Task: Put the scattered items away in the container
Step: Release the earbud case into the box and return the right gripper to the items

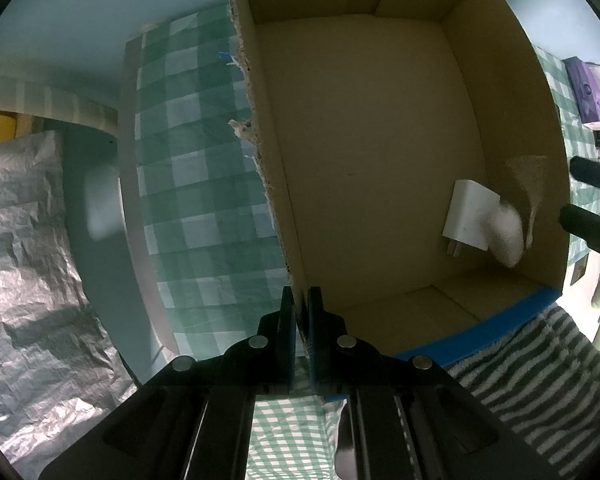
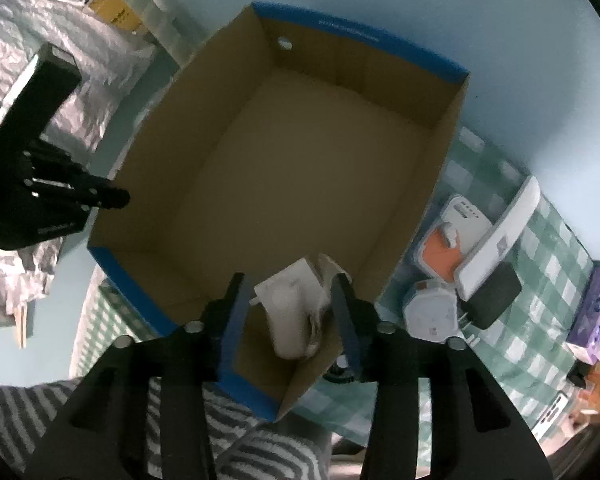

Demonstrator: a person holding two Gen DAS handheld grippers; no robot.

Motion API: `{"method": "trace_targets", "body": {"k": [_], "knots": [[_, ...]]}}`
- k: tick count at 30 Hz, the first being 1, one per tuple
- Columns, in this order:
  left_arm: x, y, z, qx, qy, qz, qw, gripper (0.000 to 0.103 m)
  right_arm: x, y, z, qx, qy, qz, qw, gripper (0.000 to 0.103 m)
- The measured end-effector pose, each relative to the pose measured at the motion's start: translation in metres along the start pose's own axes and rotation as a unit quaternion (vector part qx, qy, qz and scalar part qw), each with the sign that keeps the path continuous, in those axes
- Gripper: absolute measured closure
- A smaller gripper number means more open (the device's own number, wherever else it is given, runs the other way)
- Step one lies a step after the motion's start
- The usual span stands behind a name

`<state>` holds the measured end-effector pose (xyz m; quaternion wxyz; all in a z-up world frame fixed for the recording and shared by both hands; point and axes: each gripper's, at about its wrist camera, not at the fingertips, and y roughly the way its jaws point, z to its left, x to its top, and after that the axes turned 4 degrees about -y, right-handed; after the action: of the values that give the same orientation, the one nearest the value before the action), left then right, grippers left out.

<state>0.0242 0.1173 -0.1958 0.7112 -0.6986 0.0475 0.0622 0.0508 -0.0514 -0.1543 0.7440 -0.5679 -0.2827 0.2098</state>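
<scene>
An open cardboard box [image 1: 364, 128] with blue rims stands on a green checked tablecloth. My left gripper [image 1: 301, 300] is shut on the box's torn left wall [image 1: 272, 184]. A white plug adapter [image 1: 470, 216] and a blurred white item [image 1: 506, 234] lie inside the box by its right wall. In the right wrist view the box [image 2: 300, 168] fills the middle; my right gripper [image 2: 290, 284] is open above the box's near corner, and the white adapter [image 2: 290, 296] lies between its fingers without touching them. The left gripper [image 2: 100, 196] shows at the box's left rim.
Several items sit on the cloth right of the box: an orange and white pack [image 2: 446, 248], a white device [image 2: 500, 240], a black block [image 2: 496, 292], a white round adapter [image 2: 430, 314], a purple box [image 2: 598, 308]. Crinkled silver sheeting [image 1: 28, 256] lies left. A striped sleeve [image 1: 532, 372] is near.
</scene>
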Motion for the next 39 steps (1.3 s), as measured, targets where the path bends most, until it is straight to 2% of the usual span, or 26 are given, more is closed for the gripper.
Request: {"method": "trace_targets", "body": {"k": [4,7,18,26,31,39], "knots": [[0.0,-0.001,0.0,-0.001,0.001,0.0,1.0,0.098,-0.002,-0.013,-0.005,0.002,0.006,-0.008,1.0,0.043],[0.0,-0.001,0.0,-0.001,0.001,0.0,1.0,0.098,-0.006,-0.019,-0.012,-0.001,0.016,-0.012,1.0,0.038],[-0.001,-0.001,-0.001,-0.001,0.004,0.001,1.0,0.098,-0.05,-0.024,-0.079,-0.03,0.123,0.003,0.992,0.037],[-0.001,-0.001,-0.001,0.003,0.007,0.0,1.0,0.098,-0.091,0.007,-0.133,-0.054,0.202,0.047,0.977,0.038],[-0.001,-0.002,-0.002,0.005,0.008,0.0,1.0,0.098,-0.109,0.031,-0.152,-0.047,0.236,0.07,0.968,0.038],[-0.001,-0.002,-0.003,0.005,0.008,0.0,1.0,0.098,-0.116,0.054,-0.164,-0.031,0.27,0.076,0.959,0.038]]}}
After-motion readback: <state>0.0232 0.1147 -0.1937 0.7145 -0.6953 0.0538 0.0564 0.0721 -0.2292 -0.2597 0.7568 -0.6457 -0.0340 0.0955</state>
